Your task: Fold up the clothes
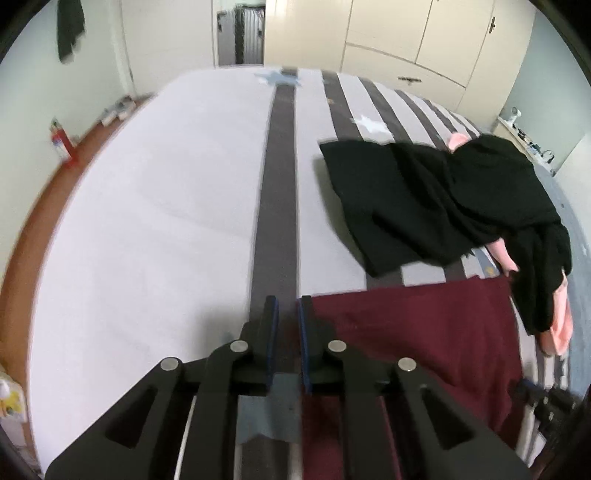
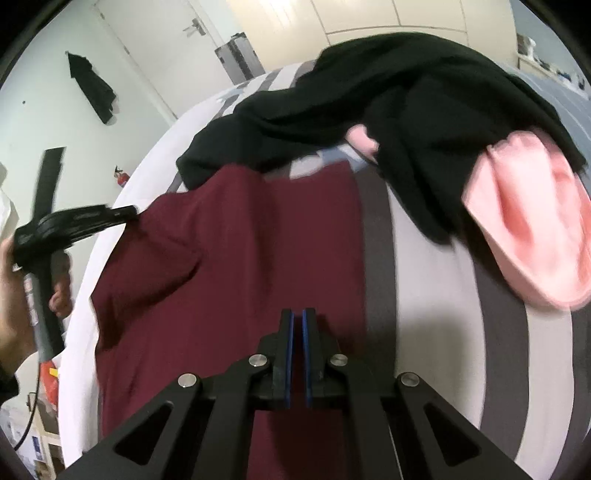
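A maroon garment (image 1: 424,332) (image 2: 240,258) lies spread flat on the striped bed (image 1: 147,203). My left gripper (image 1: 289,306) hovers at its left edge. A narrow gap between the pads shows only the dark stripe, and the cloth starts just beside the right finger. In the right wrist view a hand (image 2: 14,295) holds the left gripper (image 2: 129,213), whose tip sits at the garment's far left corner. My right gripper (image 2: 298,317) hangs over the garment's near right part, its blue pads almost together and no cloth seen lifted. A black garment (image 1: 443,192) (image 2: 388,103) lies crumpled beyond.
A pink garment (image 1: 561,325) (image 2: 532,229) pokes out from under the black one on the right. Brown floor (image 1: 33,229) runs along the bed's left side. A wardrobe (image 1: 406,33) and a suitcase (image 1: 247,33) stand at the far end. A dark garment (image 2: 92,88) hangs on the wall.
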A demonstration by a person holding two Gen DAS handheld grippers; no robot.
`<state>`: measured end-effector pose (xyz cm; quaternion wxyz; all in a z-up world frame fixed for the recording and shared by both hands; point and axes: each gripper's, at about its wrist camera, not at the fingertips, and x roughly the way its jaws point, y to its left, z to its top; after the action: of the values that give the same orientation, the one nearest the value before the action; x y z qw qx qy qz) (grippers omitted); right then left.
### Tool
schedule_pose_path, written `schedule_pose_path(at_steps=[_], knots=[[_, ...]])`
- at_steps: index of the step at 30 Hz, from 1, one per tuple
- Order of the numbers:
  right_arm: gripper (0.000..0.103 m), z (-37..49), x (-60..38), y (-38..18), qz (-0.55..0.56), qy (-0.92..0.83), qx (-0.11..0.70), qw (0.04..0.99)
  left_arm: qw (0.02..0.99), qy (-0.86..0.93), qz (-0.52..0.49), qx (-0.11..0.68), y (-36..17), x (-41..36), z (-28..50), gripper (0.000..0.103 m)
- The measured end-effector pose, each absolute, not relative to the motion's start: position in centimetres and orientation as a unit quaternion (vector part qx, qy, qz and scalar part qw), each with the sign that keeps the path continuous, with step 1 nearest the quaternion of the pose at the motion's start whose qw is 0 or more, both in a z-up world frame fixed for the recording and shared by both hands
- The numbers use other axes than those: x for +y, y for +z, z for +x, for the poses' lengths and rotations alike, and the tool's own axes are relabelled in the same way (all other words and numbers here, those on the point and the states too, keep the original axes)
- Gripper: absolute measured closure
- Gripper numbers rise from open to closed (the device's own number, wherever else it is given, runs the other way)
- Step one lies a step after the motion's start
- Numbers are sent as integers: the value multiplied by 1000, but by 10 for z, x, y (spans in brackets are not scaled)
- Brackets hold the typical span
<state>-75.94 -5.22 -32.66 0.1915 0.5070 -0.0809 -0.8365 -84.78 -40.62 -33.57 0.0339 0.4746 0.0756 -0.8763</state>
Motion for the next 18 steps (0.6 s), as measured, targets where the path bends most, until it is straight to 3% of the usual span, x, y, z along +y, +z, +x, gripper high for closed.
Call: schedule_pose_path(at_steps=[10, 14, 18], knots=[[97, -810, -75, -349, 530, -830, -43, 167, -46, -852, 512, 101, -369, -392, -816, 91], [96, -815, -65, -348, 522, -839, -45, 146, -52, -840, 527, 121, -382, -392, -826, 84], [85, -819, -58, -349, 518, -844, -39, 137, -37, -835, 536, 115, -390, -393, -838, 84]])
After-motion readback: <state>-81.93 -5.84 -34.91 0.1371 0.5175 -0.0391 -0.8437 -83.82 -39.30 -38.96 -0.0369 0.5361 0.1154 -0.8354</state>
